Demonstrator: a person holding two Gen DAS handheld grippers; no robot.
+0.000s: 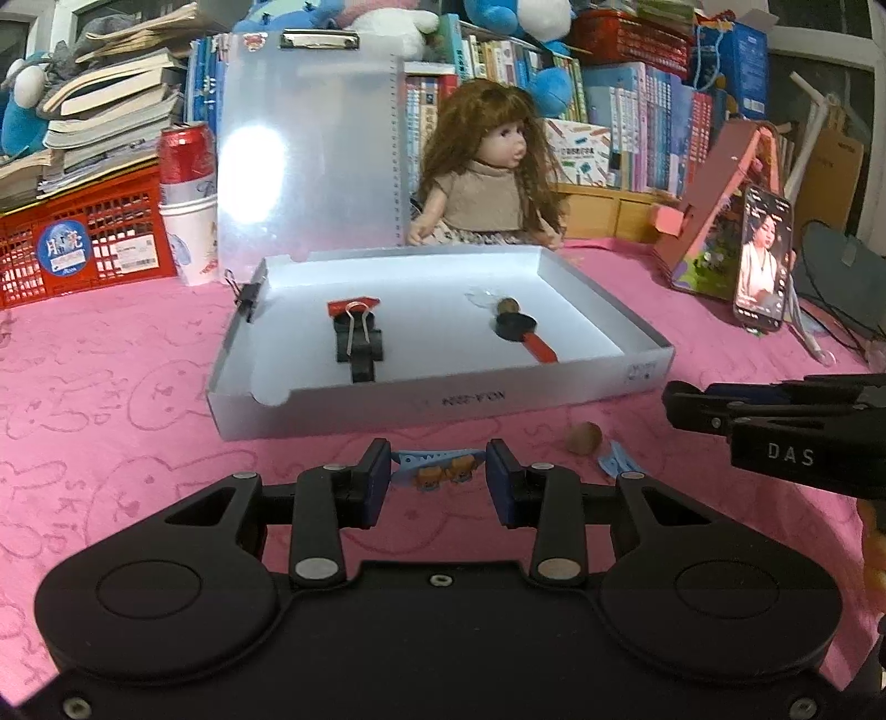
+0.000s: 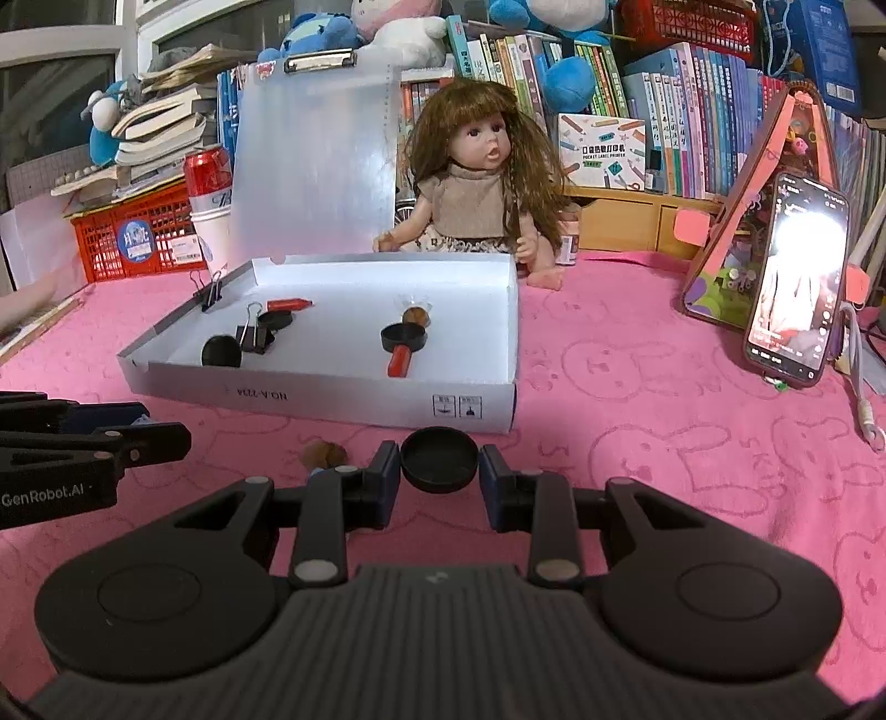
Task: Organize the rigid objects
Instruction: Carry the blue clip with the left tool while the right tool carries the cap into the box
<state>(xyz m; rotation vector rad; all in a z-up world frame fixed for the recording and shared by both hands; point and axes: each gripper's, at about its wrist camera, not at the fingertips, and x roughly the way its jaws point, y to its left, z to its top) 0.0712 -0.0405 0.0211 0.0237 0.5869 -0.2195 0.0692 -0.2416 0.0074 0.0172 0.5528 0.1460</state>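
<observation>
Blue clip [image 1: 437,468] partly behind hand-held gripper [image 1: 438,476]

A pink cloth [image 2: 664,399] printed with faint rabbit outlines covers the whole tabletop. At twelve o'clock a long-haired doll [image 2: 487,183] sits against a wall of upright books [image 2: 692,122], with blue and white plush toys [image 2: 398,27] along the top. At ten o'clock a red plastic crate [image 2: 138,232] carries a slumped stack of books [image 1: 105,111], and a red can [image 2: 207,169] stands on paper cups beside it. At two o'clock a lit phone [image 2: 797,288] leans against a pink triangular stand [image 2: 736,221]. Window frames show dark at the upper left [image 2: 66,55].
</observation>
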